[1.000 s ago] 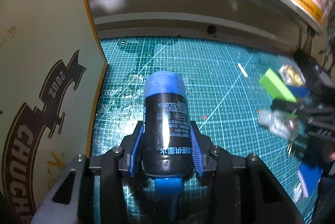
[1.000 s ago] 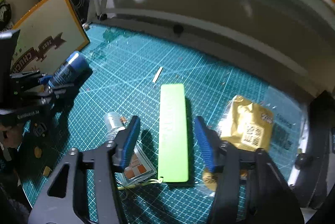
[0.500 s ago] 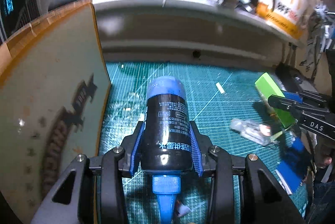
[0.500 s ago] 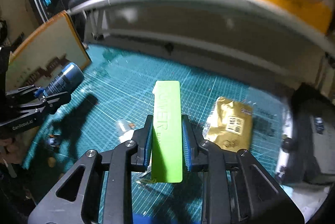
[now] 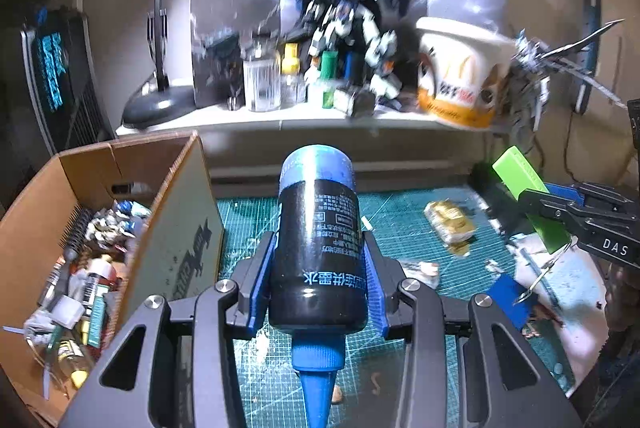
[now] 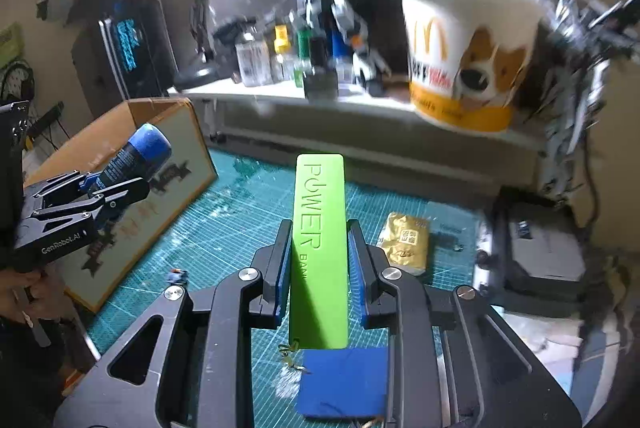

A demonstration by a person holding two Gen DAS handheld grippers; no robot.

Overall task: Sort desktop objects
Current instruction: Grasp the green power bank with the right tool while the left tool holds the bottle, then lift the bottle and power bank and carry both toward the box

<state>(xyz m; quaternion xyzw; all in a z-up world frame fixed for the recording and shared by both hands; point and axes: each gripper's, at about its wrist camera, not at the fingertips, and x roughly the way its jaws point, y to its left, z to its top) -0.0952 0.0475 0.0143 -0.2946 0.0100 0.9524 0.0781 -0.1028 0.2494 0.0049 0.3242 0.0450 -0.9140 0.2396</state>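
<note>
My left gripper (image 5: 316, 248) is shut on a black ink bottle (image 5: 316, 228) with a blue base and blue nozzle, held above the green cutting mat (image 5: 404, 228). That bottle (image 6: 132, 155) and the left gripper (image 6: 116, 183) also show at the left of the right wrist view, beside the cardboard box (image 6: 120, 131). My right gripper (image 6: 318, 240) is shut on a green power bank (image 6: 318, 248), lifted off the mat (image 6: 224, 228). The power bank (image 5: 528, 195) and the right gripper (image 5: 560, 203) appear at the right of the left wrist view.
An open cardboard box (image 5: 132, 163) full of small items stands left. A gold foil packet (image 6: 406, 242) and a blue pad (image 6: 344, 380) lie on the mat. A shelf (image 5: 280, 119) behind holds bottles, a model robot and a paper bucket (image 5: 460, 75). A dark device (image 6: 540, 260) sits right.
My right gripper closed on the green power bank and lifted it off the mat. My left gripper rose with the ink bottle; both views now tilt up to show the shelf and the box's inside.
</note>
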